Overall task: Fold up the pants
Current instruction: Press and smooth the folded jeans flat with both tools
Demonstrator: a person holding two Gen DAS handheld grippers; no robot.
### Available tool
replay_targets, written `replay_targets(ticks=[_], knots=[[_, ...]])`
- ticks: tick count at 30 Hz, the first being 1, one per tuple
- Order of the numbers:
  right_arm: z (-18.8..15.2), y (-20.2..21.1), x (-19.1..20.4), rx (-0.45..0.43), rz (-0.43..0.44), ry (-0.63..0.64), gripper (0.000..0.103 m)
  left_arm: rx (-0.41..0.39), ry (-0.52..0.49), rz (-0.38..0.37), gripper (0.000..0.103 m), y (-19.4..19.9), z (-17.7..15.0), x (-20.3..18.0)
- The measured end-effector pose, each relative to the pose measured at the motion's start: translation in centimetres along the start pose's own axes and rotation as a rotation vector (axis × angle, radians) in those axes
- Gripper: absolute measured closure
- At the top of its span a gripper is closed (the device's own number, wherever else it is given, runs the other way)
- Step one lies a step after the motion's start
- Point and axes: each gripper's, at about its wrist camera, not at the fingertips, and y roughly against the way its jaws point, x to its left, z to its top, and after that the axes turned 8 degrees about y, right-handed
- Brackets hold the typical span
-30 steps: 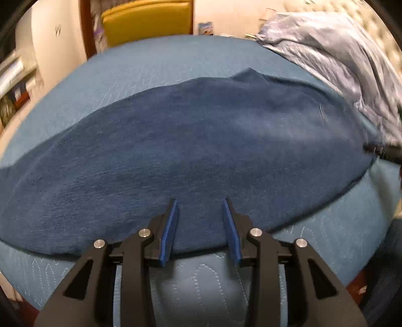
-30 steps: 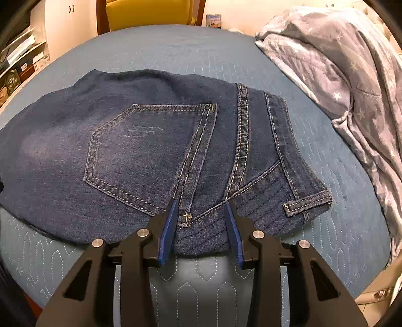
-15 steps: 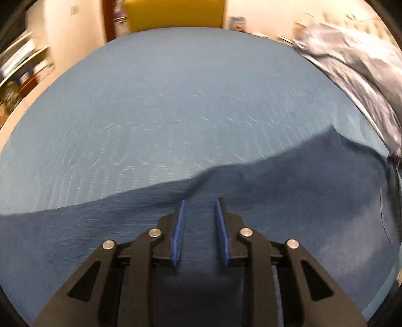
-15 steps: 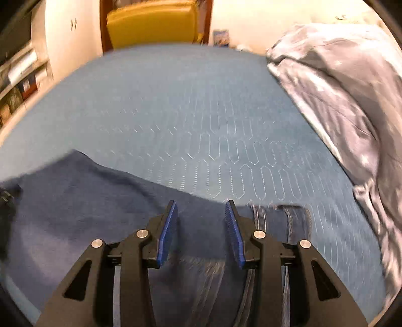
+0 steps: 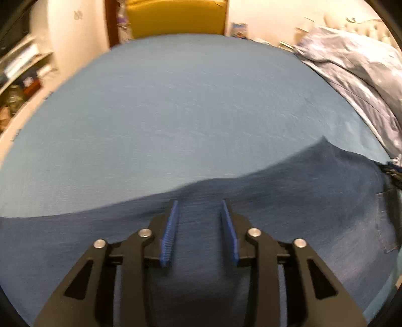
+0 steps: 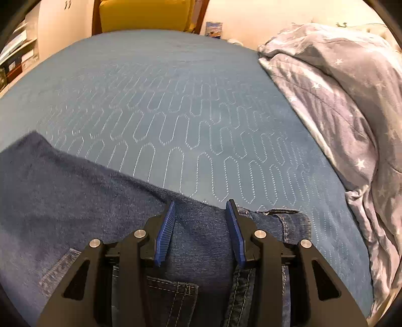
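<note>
Left wrist view is motion-blurred; both grippers (image 5: 198, 208) (image 6: 202, 208) hang with jaws apart above jeans (image 6: 75, 196) cut off below.

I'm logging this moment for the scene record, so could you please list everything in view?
jeans: one, dark blue denim, lying on the near part of the bed, under both grippers
bed: one, blue quilted cover, fills most of both views
duvet: one, grey-lilac with white stars, bunched on the bed's right side
chair: one, yellow, beyond the far edge of the bed
shelves: one set, pale, blurred items on them, at far left
left gripper: one, black with blue pads, open, over the jeans
right gripper: one, black with blue pads, open, over the jeans near the waistband
</note>
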Motion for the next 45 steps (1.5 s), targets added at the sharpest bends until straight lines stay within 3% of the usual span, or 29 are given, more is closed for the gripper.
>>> replay_targets(ticks=[2,3,5,8,11,14,16,21,26,29,34,45], knots=[[-0.3,2.5,-0.2,-0.035,-0.022,-0.04,0.058,-0.035,0.072,0.005,0.057,2.3,-0.1,3.6],[-0.6,4.2,-0.1,-0.056,0.0,-0.072,0.05,-0.066,0.107,0.019,0.054,3.9,-0.7,6.7],[-1.3,7.0,1.2,-0.094,0.063,-0.09,0.044,-0.102,0.133,0.057,0.054,5.9,-1.7,11.1],[-2.3,10.0,4.9,-0.12,0.123,-0.079,0.042,-0.084,0.168,0.132,0.054,6.9,-4.0,16.7],[-3.4,12.1,8.9,-0.131,0.178,-0.069,0.042,-0.015,0.209,0.215,0.054,6.0,-6.1,22.4],[-4.6,13.4,12.9,-0.128,0.225,-0.05,0.041,-0.011,0.246,0.252,0.048,6.6,-7.0,26.2],[-5.3,13.7,15.1,-0.1,0.258,-0.043,0.04,-0.018,0.256,0.285,0.047,6.8,-7.0,26.3],[-6.0,12.9,17.5,-0.056,0.265,-0.003,0.038,-0.069,0.203,0.191,0.048,8.1,-6.6,21.2],[-7.4,11.3,19.2,0.014,0.242,0.035,0.038,-0.046,0.121,0.091,0.048,8.0,-7.1,13.5],[-8.2,11.1,19.5,-0.001,0.235,0.033,0.039,0.014,0.132,0.064,0.048,6.6,-7.9,11.7],[-8.9,11.2,19.7,-0.006,0.236,0.033,0.039,0.037,0.07,0.146,0.048,5.6,-9.4,9.8],[-9.6,12.1,19.9,-0.008,0.204,0.079,0.033,0.045,0.052,0.16,0.048,5.6,-10.3,8.1]])
